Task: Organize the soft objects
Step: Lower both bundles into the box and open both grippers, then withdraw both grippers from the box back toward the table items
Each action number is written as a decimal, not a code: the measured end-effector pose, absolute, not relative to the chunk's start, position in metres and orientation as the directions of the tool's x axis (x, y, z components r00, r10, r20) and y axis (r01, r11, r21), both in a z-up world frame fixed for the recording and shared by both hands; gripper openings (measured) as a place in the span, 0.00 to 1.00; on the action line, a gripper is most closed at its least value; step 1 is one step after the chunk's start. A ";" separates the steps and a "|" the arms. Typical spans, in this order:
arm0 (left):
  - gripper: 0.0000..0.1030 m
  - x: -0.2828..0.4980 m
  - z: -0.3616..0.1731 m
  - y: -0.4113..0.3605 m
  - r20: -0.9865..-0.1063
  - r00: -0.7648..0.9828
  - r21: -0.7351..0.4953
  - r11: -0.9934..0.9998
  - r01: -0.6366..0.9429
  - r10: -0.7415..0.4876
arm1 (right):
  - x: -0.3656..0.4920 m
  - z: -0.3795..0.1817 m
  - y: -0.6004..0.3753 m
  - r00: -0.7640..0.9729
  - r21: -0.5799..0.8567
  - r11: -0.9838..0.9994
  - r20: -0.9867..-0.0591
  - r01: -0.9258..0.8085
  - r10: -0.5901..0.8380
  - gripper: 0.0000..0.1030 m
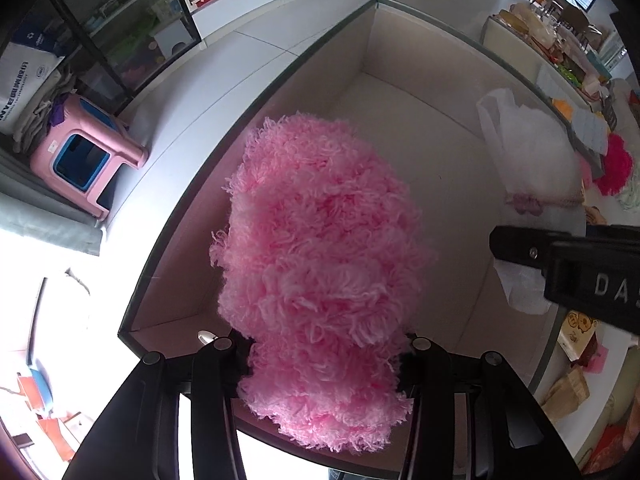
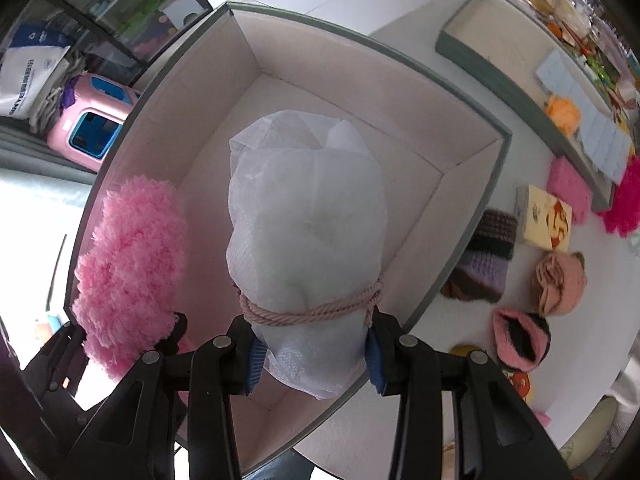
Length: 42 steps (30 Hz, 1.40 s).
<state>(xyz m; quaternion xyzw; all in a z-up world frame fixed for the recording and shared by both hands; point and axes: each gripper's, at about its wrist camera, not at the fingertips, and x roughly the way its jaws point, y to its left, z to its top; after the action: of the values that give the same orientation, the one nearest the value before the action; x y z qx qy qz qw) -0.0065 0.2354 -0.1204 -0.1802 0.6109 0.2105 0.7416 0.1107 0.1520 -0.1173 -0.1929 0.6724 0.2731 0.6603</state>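
Between the fingers of our left gripper (image 1: 326,354) we clamp a fluffy pink bundle (image 1: 320,268), which hangs down over the left side of the open box (image 2: 256,68). Just beside it, our right gripper (image 2: 316,354) is clamped on the neck of a white bag (image 2: 306,216) tied with a pink cord (image 2: 312,312), its blue pads (image 2: 256,364) pressing each side. Both things hang inside the box walls. Farther right, on the white table (image 2: 560,408), lie knitted pieces (image 2: 486,256) and a bright pink pompom (image 2: 626,204), apart from the box.
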 end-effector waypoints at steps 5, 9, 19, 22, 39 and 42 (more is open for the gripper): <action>0.46 -0.008 -0.121 0.236 -0.982 0.166 -0.016 0.850 -0.527 0.085 | 0.110 -0.118 0.146 -0.053 0.104 0.785 -0.994 -0.611 0.091 0.43; 0.46 -0.008 -0.121 0.235 -0.982 0.167 -0.016 0.850 -0.527 0.085 | 0.107 -0.115 0.145 -0.046 0.102 0.787 -0.995 -0.608 0.093 0.43; 0.55 -0.007 -0.119 0.237 -0.979 0.178 -0.001 0.863 -0.506 0.103 | 0.107 -0.104 0.142 -0.016 0.081 0.785 -0.996 -0.615 0.089 0.44; 0.83 -0.008 -0.113 0.238 -0.972 0.202 0.003 0.862 -0.508 0.122 | 0.106 -0.099 0.142 -0.012 0.087 0.783 -0.995 -0.616 0.101 0.55; 0.99 -0.006 -0.075 0.213 -0.963 0.228 0.026 0.893 -0.449 0.143 | 0.105 -0.043 0.130 0.082 0.117 0.771 -0.973 -0.625 0.214 1.00; 0.99 -0.007 -0.067 0.208 -0.960 0.232 0.036 0.894 -0.447 0.155 | 0.102 -0.037 0.127 0.089 0.109 0.769 -0.973 -0.630 0.211 1.00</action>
<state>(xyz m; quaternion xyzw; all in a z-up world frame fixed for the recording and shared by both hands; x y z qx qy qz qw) -0.0067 0.2084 -0.0673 -0.1242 0.5887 0.1940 0.7749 0.1021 0.1268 -0.0372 -0.1721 0.6080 0.2930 0.7176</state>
